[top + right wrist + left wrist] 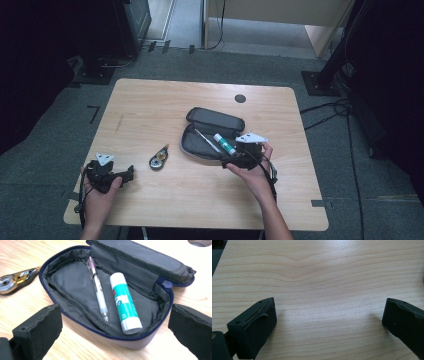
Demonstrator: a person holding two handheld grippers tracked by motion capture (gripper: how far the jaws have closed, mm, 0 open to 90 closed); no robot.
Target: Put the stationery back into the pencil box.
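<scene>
While the right tool (235, 161) hovers just in front of the open pencil case (75, 297), its jaws stand wide apart and hold nothing, which suggests it is either lined up to reach inside or has just let something go. The case lies near the middle of the surface (165, 100) with its lid folded back, so the dark lining faces up and the contents are easy to reach. Inside it a clear pen (98, 295) and a green and white glue stick (125, 306) lie side by side. A correction tape roller (159, 160) sits on the wood just left of the case. The left tool (131, 172) rests low near the front left corner, jaws spread and empty, likely waiting its turn.
</scene>
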